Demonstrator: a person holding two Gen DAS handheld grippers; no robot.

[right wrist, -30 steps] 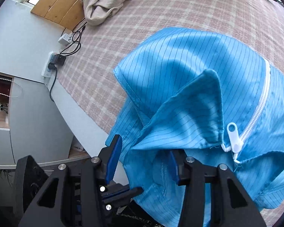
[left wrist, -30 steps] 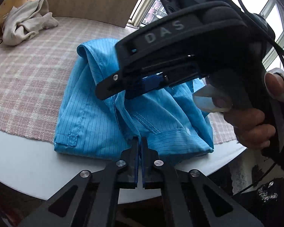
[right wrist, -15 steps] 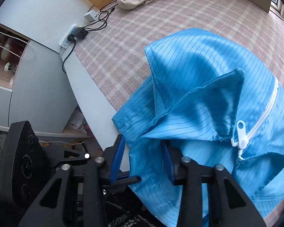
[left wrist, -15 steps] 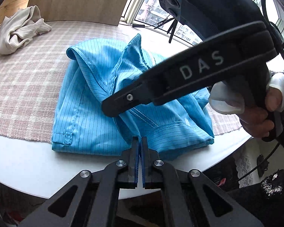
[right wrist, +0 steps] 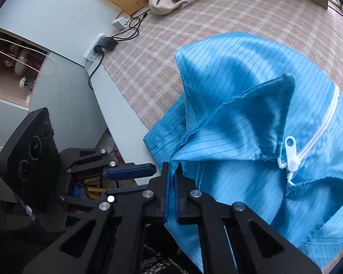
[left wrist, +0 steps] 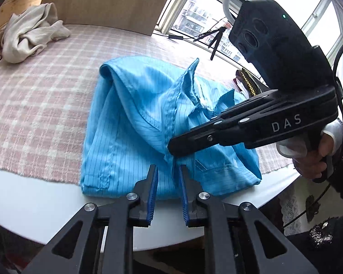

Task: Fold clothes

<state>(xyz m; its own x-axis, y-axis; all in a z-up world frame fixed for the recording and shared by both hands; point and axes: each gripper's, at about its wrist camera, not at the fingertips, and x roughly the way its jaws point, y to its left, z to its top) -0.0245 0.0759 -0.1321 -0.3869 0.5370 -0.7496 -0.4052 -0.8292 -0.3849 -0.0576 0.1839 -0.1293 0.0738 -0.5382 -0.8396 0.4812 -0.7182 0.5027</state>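
Left wrist view: the left gripper [left wrist: 167,175] hangs over the near edge of the table [left wrist: 29,196], its jaws opening, a gap between the blue pads with a ridge of the blue jacket [left wrist: 130,132] running between them, though no pad presses on it. The jacket lies partly folded on the checked cloth [left wrist: 34,105], its near hem overhanging onto the bare white tabletop. From the right, the right gripper [left wrist: 173,147] reaches in with its tip down on a raised ridge of the fabric; a hand [left wrist: 317,153] holds its handle. A beige garment [left wrist: 29,38] sits crumpled at the far left corner of the cloth, well apart from the jacket. Behind it stands a wooden board [left wrist: 107,0], and a window (bright, overexposed) fills the far right.

In the right wrist view, the right gripper [right wrist: 172,171] is clamped tight on a fold of the jacket [right wrist: 240,105] at its near edge, the cloth pulled up into a peak. The white zipper [right wrist: 290,157] and its pull show to the right. The left gripper [right wrist: 135,172] shows at lower left, just beside the table edge. A power strip [right wrist: 96,50] with black cables lies on the table's left margin.
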